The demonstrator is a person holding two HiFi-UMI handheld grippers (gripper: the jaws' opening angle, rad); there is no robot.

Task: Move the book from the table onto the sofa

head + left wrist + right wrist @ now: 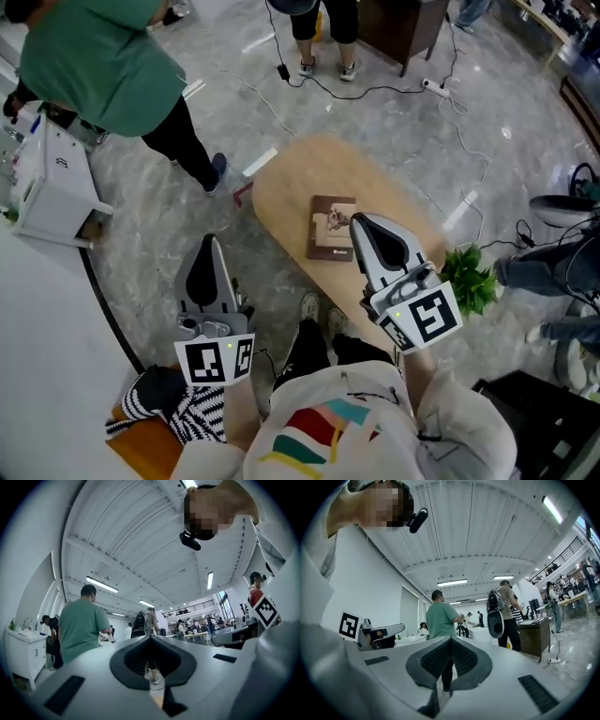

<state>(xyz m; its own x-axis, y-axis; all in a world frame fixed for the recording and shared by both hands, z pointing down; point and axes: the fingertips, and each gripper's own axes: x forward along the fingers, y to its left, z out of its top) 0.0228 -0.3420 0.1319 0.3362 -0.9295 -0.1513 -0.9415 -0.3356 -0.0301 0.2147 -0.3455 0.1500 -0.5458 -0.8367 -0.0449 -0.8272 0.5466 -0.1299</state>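
Book is lying on table, both grippers pressed together, empty.
Head view: cover print is showing too small to read; right gripper tip is overlapping the book's right edge, left gripper off the table. Gripper views: each jaw pair is meeting, nothing between.
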